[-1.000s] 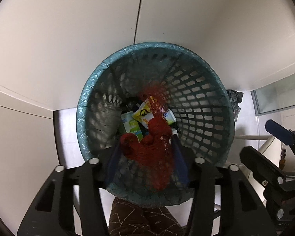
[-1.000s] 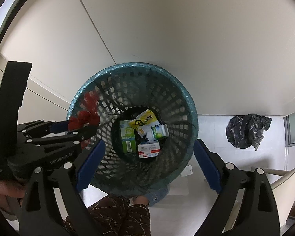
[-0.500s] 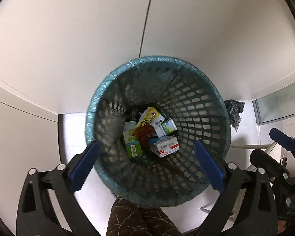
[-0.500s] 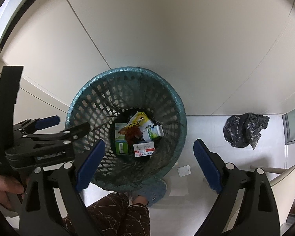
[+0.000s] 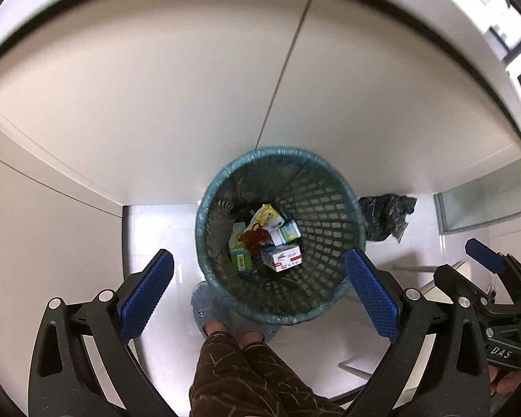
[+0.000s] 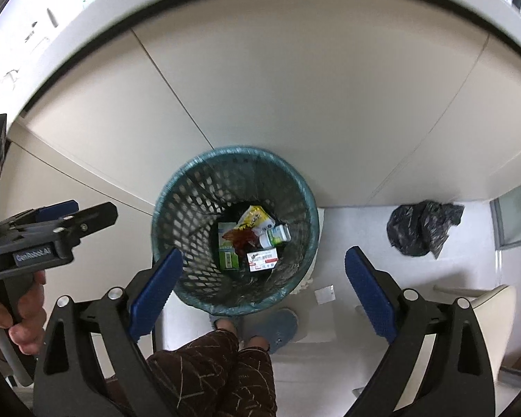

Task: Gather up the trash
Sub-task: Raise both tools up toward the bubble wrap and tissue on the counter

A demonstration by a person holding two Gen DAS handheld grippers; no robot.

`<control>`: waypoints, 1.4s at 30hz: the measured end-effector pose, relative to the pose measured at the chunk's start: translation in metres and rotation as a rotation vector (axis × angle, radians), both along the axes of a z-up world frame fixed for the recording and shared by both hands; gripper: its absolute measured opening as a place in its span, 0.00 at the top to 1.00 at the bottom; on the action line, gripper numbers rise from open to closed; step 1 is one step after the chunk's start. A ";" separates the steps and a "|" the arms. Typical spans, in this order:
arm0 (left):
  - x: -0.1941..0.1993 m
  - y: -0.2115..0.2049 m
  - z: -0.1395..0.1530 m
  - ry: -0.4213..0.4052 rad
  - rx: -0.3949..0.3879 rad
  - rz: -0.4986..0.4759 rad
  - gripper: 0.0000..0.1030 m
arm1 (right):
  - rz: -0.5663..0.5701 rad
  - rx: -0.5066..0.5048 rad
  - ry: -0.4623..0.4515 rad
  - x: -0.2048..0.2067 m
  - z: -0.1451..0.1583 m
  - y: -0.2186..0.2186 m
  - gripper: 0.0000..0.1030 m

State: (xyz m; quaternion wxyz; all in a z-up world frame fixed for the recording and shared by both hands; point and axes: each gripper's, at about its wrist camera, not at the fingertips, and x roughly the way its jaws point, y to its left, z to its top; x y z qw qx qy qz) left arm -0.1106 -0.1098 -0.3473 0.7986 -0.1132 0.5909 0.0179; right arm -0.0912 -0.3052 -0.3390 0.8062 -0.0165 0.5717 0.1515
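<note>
Both tongs spread apart, empty: left gripper (image 5: 258,293), right gripper (image 6: 262,290) above teal mesh wastebasket (image 5: 333,205); red net bag (image 5: 255,236) lies inside on cartons.

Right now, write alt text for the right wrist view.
A teal mesh wastebasket on a pale floor holds boxes, a yellow packet and a red net bag, framed by the open, empty right tool. A crumpled black plastic bag lies to its right.
</note>
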 end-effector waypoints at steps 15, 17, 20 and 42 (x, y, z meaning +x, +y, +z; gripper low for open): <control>0.007 0.011 0.146 -0.191 0.052 0.026 0.06 | 0.031 0.037 -0.200 0.029 0.139 0.012 0.08; 0.010 0.013 0.162 -0.221 0.061 0.036 0.06 | 0.014 0.044 -0.227 0.035 0.156 0.011 0.08; 0.015 0.017 0.185 -0.255 0.071 0.048 0.06 | 0.003 0.045 -0.256 0.043 0.178 0.013 0.08; 0.104 0.061 0.247 -0.341 0.077 0.039 0.06 | -0.051 0.005 -0.413 0.132 0.247 0.053 0.08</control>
